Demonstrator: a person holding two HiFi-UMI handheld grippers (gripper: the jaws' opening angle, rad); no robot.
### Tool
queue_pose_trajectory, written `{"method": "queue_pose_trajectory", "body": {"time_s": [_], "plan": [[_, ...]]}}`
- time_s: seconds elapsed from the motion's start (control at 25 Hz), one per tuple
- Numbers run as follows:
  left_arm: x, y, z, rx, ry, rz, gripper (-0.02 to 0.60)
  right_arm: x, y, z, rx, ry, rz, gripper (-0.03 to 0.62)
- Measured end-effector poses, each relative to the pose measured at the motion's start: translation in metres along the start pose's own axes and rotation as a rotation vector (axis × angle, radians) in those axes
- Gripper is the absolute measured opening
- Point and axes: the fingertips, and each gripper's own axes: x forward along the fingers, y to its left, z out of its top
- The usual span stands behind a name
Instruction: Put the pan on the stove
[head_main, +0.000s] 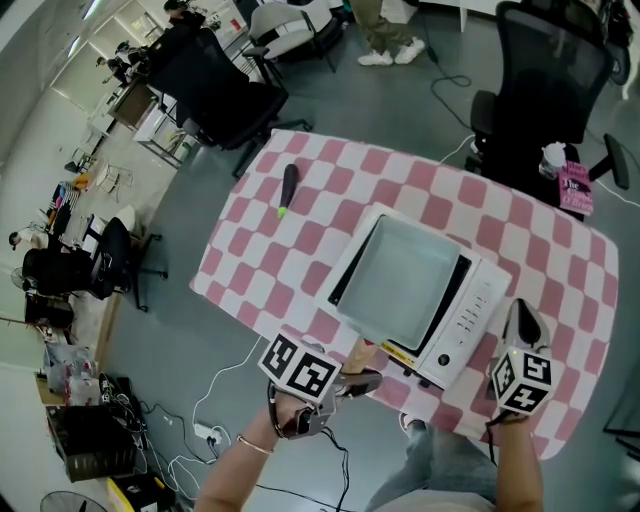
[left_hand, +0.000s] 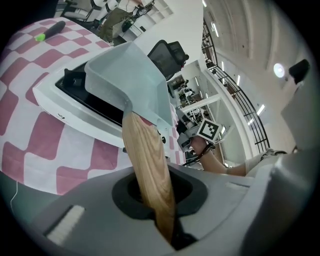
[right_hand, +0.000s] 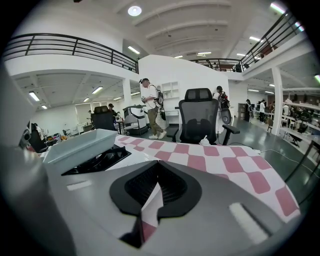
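A square grey pan (head_main: 400, 275) lies over the black top of the white stove (head_main: 470, 310) on the pink-checked table. Its wooden handle (head_main: 362, 352) sticks out over the stove's front edge. My left gripper (head_main: 365, 380) is shut on that handle (left_hand: 147, 170), with the pan (left_hand: 130, 75) just beyond the jaws. In the right gripper view a dark gap shows under the pan's (right_hand: 80, 145) near side. My right gripper (head_main: 522, 318) rests low over the cloth at the stove's right front corner, shut and empty (right_hand: 155, 192).
A black pen with a green tip (head_main: 288, 188) lies on the cloth at the far left. Black office chairs (head_main: 540, 90) (head_main: 225, 90) stand beyond the table. A pink packet (head_main: 577, 187) sits by the far right edge. A person (right_hand: 150, 107) stands in the background.
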Motion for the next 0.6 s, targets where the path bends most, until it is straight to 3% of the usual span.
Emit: {"method": "queue_pose_trajectory", "body": {"time_s": [0.6], "plan": [[-0.0026, 0.0077, 0.0060, 0.047, 0.015, -0.010, 0.021, 0.0041, -0.0024, -0.0009, -0.001, 0.011, -0.001, 0.011]]}}
